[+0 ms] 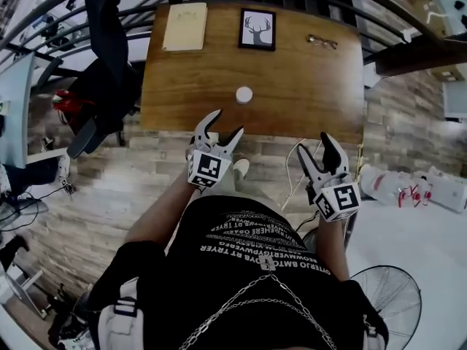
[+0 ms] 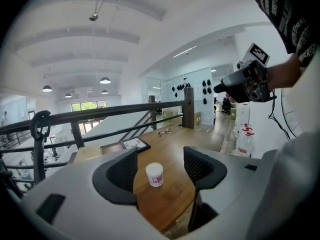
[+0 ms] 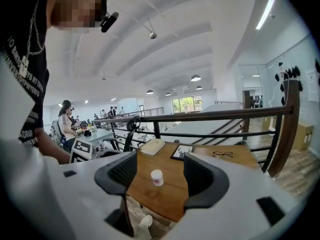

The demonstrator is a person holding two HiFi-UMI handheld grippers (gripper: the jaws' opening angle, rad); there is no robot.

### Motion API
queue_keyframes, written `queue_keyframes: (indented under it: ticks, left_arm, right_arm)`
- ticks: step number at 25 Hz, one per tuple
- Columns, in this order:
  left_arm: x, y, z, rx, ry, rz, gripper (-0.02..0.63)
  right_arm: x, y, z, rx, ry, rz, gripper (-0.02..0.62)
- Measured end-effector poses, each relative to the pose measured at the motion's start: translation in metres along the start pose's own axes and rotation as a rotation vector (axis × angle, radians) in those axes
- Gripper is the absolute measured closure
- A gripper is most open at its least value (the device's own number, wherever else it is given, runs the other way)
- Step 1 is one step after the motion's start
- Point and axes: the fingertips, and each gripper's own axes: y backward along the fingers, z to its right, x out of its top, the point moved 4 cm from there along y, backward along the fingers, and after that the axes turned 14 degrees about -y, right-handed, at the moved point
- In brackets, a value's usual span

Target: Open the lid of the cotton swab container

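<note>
At left, the left gripper (image 1: 228,122) hovered short of the wooden table's (image 1: 306,100) near edge, jaws spread apart with nothing between them. The white cotton swab container (image 1: 244,95) stood lid on near the table's middle, with a tan notebook (image 1: 184,26), a framed deer picture (image 1: 257,29) and glasses (image 1: 322,41) along the far edge. At right, the right gripper (image 1: 316,146) was likewise parted and empty.

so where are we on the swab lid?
Done: nothing yet. The container stands alone on the table, and its lid looks shut. In hand: nothing. The left gripper and right gripper are both open and empty, short of the table edge and pointing at the container. Left: reach it, hold the body with one gripper, open the lid with the other.
</note>
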Motion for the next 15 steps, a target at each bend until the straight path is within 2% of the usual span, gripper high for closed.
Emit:
queue_keyframes:
  ticks: [7, 11, 15]
  left_arm:
    - [-0.042, -0.041, 0.008, -0.025, 0.03, -0.036, 0.31]
    - [-0.061, -0.062, 0.01, -0.026, 0.024, -0.065, 0.31]
    - [-0.076, -0.08, 0.014, -0.036, -0.005, -0.075, 0.308]
  right_arm:
    - [-0.021, -0.003, 0.0, -0.002, 0.001, -0.03, 0.316]
    - [-0.033, -0.01, -0.001, 0.005, -0.001, -0.022, 0.317]
    - [-0.047, -0.025, -0.012, 0.046, -0.011, -0.029, 0.316]
